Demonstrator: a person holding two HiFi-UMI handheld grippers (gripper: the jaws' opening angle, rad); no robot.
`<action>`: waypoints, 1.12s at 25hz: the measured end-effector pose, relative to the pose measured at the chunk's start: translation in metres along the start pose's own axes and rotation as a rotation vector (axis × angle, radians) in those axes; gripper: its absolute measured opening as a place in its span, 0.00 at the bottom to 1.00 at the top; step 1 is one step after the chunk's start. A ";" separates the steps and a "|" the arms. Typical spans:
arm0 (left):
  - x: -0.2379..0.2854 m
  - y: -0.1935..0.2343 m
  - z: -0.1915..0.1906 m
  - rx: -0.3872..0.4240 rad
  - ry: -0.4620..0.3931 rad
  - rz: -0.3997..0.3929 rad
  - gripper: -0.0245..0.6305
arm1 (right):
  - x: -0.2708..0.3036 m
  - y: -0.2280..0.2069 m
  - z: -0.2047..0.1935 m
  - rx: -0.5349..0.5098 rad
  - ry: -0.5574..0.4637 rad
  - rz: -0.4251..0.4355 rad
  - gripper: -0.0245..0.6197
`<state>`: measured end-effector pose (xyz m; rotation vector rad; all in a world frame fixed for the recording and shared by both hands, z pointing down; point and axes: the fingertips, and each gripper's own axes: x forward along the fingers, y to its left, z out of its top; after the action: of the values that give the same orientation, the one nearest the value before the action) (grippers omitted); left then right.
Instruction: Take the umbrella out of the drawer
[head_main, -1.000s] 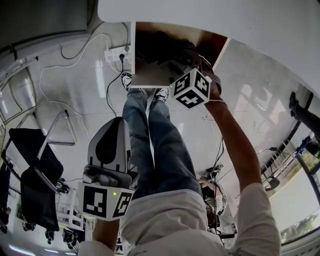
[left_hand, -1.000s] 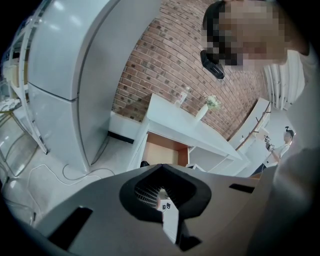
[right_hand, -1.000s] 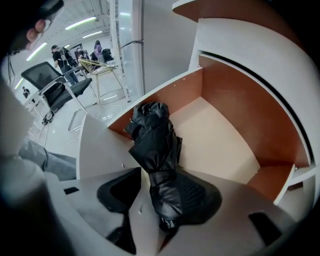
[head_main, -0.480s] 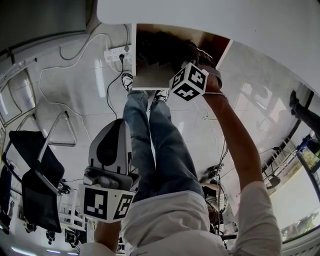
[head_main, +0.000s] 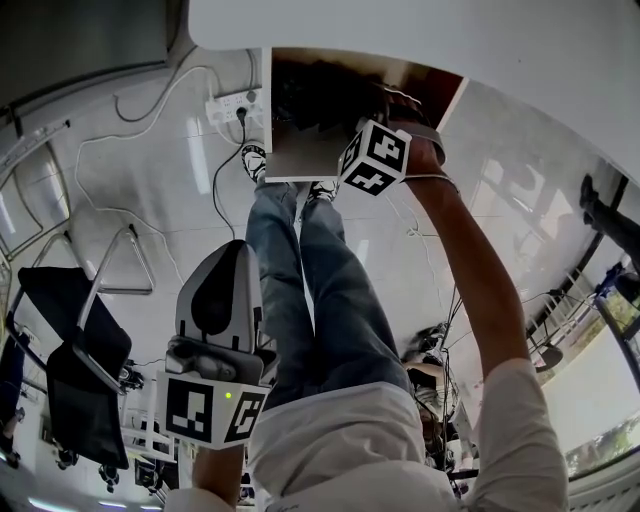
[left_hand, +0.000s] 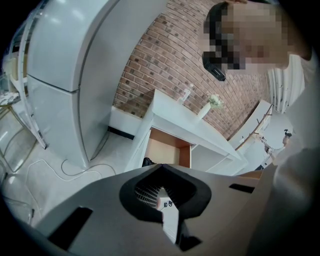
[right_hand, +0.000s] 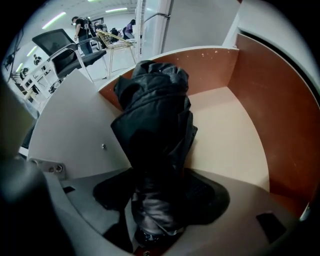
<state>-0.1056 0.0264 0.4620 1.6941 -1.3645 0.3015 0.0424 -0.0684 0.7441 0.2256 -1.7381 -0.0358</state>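
A black folded umbrella (right_hand: 155, 130) lies in the open wooden drawer (right_hand: 230, 120), its near end between the jaws of my right gripper (right_hand: 160, 195). Those jaws have just been opening and stand wide on either side of the umbrella, with a gap at the left pad. In the head view the right gripper's marker cube (head_main: 375, 158) hangs over the drawer (head_main: 300, 150), where the umbrella (head_main: 320, 95) shows as a dark mass. My left gripper (head_main: 232, 250) is held low beside the person's legs, shut with nothing in it; its tips (left_hand: 160, 167) meet.
A power strip (head_main: 235, 105) with cables lies on the floor left of the drawer. A black office chair (head_main: 75, 350) stands at the left. The person's legs in jeans (head_main: 320, 280) are in front of the drawer. A white fridge (left_hand: 65, 75) stands beside the white cabinet (left_hand: 185, 125).
The right gripper has sunk a little further into the drawer and rolled, its cube now showing other faces. The left gripper has kept still.
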 end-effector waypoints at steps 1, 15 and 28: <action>0.000 0.000 0.000 0.000 0.001 -0.001 0.06 | 0.001 0.000 0.000 -0.005 0.002 -0.001 0.51; 0.002 0.005 -0.002 -0.006 0.003 0.000 0.06 | 0.022 0.004 -0.002 -0.053 0.050 0.005 0.50; -0.005 0.008 -0.004 -0.006 -0.008 0.005 0.06 | 0.020 0.002 -0.001 -0.031 0.066 0.015 0.44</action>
<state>-0.1131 0.0332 0.4647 1.6884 -1.3745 0.2937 0.0402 -0.0698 0.7642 0.1892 -1.6726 -0.0438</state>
